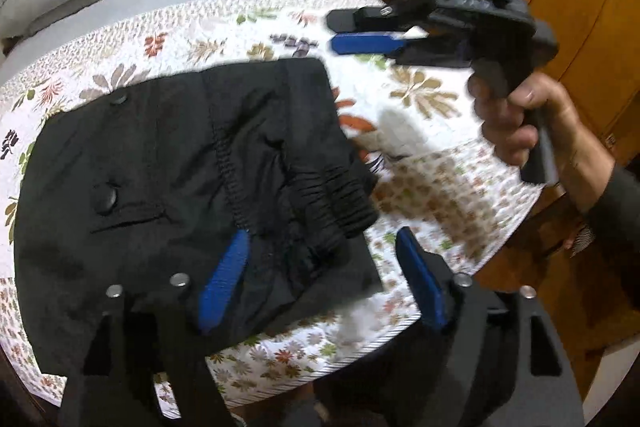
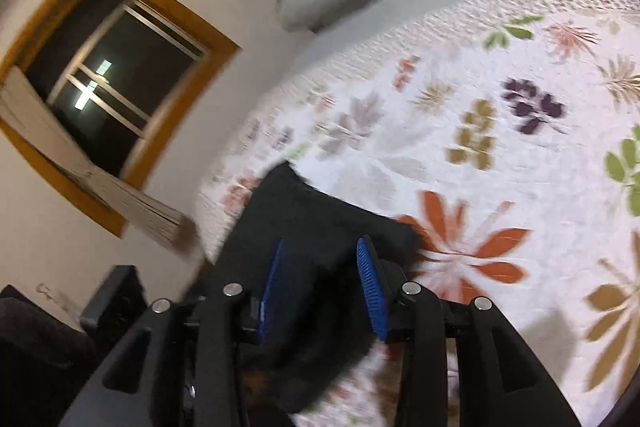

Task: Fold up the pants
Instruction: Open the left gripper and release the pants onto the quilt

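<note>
The black pants [image 1: 180,179] are seen folded into a compact stack on the bed [image 1: 420,99]; little appears left. The left hand-held gripper [image 1: 320,275] is spread wide, released, over the stack; the right hand-held gripper [image 2: 320,291] is parted, gripping nothing.

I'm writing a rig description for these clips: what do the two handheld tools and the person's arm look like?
Both are black plastic tools with bright blue ribbed pads on two flat fingers and silver pivot pins on slotted black linkage arms. The left tool shows this up close; the right tool has a blocky grey-black body with a pistol-style handle. The hand gripping it emerges from a dark sleeve.
</note>
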Demonstrator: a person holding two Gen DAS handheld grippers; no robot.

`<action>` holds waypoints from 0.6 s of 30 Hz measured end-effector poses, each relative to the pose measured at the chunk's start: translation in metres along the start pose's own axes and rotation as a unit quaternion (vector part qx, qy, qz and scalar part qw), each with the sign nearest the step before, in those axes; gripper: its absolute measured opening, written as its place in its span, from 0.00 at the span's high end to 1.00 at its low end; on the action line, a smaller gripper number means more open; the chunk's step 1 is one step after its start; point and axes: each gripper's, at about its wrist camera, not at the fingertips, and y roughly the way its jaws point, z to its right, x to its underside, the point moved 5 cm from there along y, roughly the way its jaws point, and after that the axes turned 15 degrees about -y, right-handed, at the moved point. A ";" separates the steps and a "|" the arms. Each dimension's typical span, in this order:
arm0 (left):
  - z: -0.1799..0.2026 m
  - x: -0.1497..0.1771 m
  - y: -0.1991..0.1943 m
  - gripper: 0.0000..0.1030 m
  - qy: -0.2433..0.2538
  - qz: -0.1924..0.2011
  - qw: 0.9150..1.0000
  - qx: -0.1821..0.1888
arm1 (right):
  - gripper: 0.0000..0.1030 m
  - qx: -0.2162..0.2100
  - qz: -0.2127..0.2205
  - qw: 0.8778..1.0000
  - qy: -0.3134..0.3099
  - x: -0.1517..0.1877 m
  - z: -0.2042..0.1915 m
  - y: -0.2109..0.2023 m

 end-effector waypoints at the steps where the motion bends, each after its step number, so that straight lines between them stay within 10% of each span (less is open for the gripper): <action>1: 0.001 0.000 -0.004 0.20 0.002 0.006 1.000 0.000 | 0.62 -0.011 0.008 1.000 -0.002 -0.001 -0.008 0.005; 11: -0.040 0.011 -0.019 0.16 -0.050 0.005 0.999 0.001 | 0.76 0.016 -0.030 0.998 0.059 0.030 0.020 0.063; 18: -0.059 0.011 -0.049 0.14 -0.068 0.028 0.997 0.000 | 0.65 0.028 0.039 0.997 0.053 0.032 -0.028 0.020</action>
